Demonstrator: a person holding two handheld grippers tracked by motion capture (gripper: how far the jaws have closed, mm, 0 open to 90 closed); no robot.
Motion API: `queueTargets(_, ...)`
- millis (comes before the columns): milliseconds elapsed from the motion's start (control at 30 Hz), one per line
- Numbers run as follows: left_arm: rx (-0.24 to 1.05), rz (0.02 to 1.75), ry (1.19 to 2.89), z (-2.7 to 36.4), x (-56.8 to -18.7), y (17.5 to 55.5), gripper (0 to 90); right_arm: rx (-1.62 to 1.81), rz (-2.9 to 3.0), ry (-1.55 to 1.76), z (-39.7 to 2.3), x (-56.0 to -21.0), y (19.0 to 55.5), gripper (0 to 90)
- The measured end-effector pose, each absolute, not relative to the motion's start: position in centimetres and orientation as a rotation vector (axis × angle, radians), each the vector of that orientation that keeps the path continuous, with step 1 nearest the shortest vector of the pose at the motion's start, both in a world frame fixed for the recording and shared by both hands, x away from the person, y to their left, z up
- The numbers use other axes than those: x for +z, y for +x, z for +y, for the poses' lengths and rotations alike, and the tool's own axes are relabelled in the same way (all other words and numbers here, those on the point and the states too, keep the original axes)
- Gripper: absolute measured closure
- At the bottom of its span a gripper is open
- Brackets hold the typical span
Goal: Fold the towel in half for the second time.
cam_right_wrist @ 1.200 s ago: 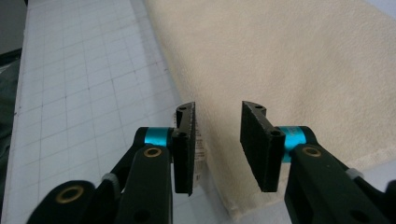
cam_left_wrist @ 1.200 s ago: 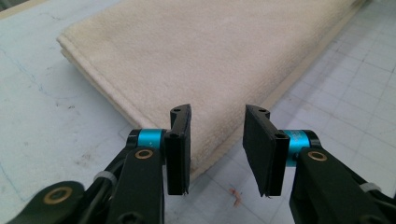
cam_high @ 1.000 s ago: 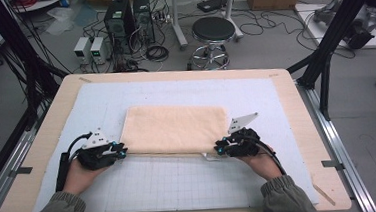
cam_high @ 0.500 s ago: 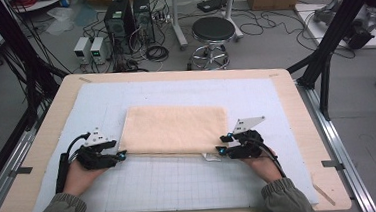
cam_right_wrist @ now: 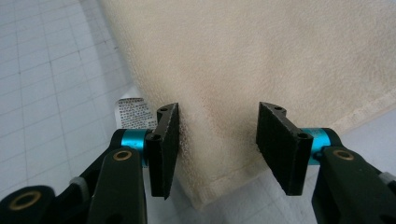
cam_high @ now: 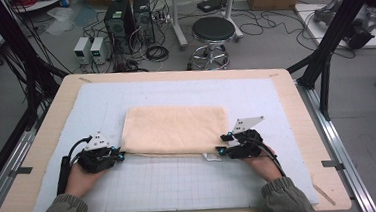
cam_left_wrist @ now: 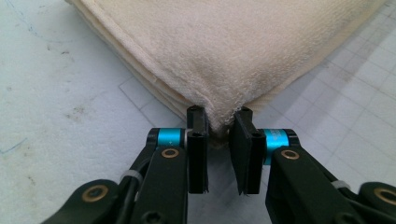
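- Cream terry towel (cam_high: 175,128), folded in several layers, lies flat at the middle of the counter (cam_high: 39,161) on a pale gridded mat (cam_high: 181,181); its near edge sits just ahead of both hands
- Long axis runs left to right across the counter, parallel to the near edge; short axis runs away from the person; the stacked layer edges show along the left side in the left gripper view (cam_left_wrist: 140,70)
- A white care label (cam_right_wrist: 134,112) pokes out from under the towel at its near right corner, just beside the right gripper's jaw
- Left gripper (cam_left_wrist: 219,128) is nipped on the near left corner; jaws have just been closing, and the corner's tip is squeezed between the pads
- Right gripper (cam_right_wrist: 217,135) stands spread around the near right corner; jaws have just been opening a little; cloth lies between them but the pads (cam_right_wrist: 168,140) are not pressing on it
- Step in hand, as I judge it: taking both near corners, likely to lift and fold or unfold the towel
- To do it well: right gripper should slide further over the corner and close on all layers, not the top ply alone; keep the label out of the bite
- Left grip looks shallow, on the very tip; a deeper bite would hold better under lift
- Raise both corners together and level, so the edge stays taut and the fold stays square
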State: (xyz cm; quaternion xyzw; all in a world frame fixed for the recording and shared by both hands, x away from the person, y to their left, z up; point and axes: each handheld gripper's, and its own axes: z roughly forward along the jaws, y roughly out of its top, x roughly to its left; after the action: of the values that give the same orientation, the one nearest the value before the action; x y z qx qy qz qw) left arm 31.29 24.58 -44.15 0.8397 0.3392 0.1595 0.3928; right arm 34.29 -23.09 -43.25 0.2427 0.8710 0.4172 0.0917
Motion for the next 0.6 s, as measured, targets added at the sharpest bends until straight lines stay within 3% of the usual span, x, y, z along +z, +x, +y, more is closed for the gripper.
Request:
queueTargets(333,0.374,0.802,2.152,24.2,-43.9,30.2,80.1,1.241,2.582,0.742,-23.8,-43.1,34.5,46.8)
queueTargets(600,0.442,0.813,2.066,25.2,-42.4,30.1,64.6,1.316,2.553,0.707,-23.5,-42.3,34.1,52.4)
